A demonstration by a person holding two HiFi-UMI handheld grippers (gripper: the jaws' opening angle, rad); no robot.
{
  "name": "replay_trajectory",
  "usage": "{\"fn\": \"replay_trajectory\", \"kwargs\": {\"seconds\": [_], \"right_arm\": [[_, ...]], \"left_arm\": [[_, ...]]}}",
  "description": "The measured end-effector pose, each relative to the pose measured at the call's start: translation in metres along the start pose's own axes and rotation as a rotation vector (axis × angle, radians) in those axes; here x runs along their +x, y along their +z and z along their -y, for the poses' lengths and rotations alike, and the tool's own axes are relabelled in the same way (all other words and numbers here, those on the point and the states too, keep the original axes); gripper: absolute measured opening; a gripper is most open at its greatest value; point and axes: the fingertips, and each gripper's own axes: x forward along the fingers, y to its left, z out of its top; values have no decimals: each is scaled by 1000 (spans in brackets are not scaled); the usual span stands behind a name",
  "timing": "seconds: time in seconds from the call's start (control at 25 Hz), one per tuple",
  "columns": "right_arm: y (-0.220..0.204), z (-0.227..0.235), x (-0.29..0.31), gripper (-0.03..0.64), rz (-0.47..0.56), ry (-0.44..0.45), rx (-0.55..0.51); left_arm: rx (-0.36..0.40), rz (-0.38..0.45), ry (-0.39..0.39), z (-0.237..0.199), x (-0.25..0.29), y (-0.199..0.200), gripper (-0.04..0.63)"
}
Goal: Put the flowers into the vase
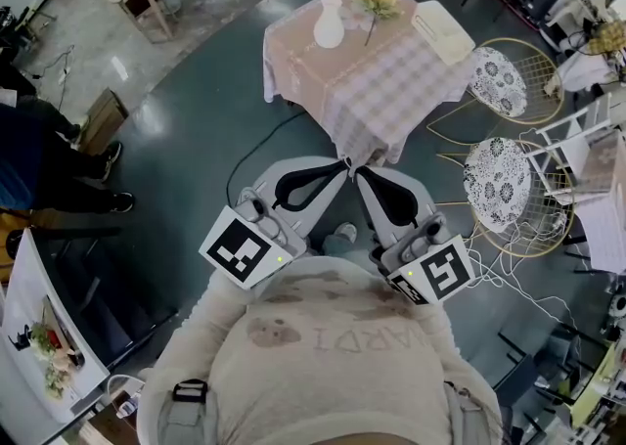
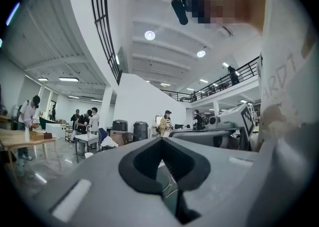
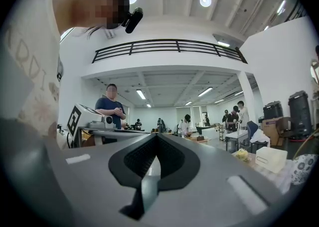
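The small bunch of pale yellow flowers (image 1: 380, 0) on a thin dark stem will likely handle as light, soft and easily crushed: the heads bruise, the stem bends. The sensible hold is low on the stem, clear of the blooms, with a gentle pinch. The white bulbous ceramic vase (image 1: 330, 24) with a narrow neck looks fragile and easy to tip; its small mouth means the stem should go in close to upright.

The flowers lie on the pink checked tablecloth (image 1: 381, 91), well ahead of both grippers, heads farthest away and stem pointing back toward the jaws; the vase stands upright just to their left, and a flat white rectangular box (image 1: 442, 30) lies to their right.

The left gripper (image 1: 340, 166) has its jaws pressed together on nothing; the right gripper (image 1: 360, 171) likewise — tips meeting, empty — and both are held close to the person's chest, short of the table.
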Motion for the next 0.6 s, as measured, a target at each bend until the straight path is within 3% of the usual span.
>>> {"fn": "replay_trajectory", "kwargs": {"seconds": [0.28,0.6], "right_arm": [[-3,-8,11,28,1,-24,21],[-8,-10,15,34,-30,-86,-14]], "left_arm": [[41,21,24,-10,-15,0,2],[15,48,13,-28,-29,-9,2]]}}
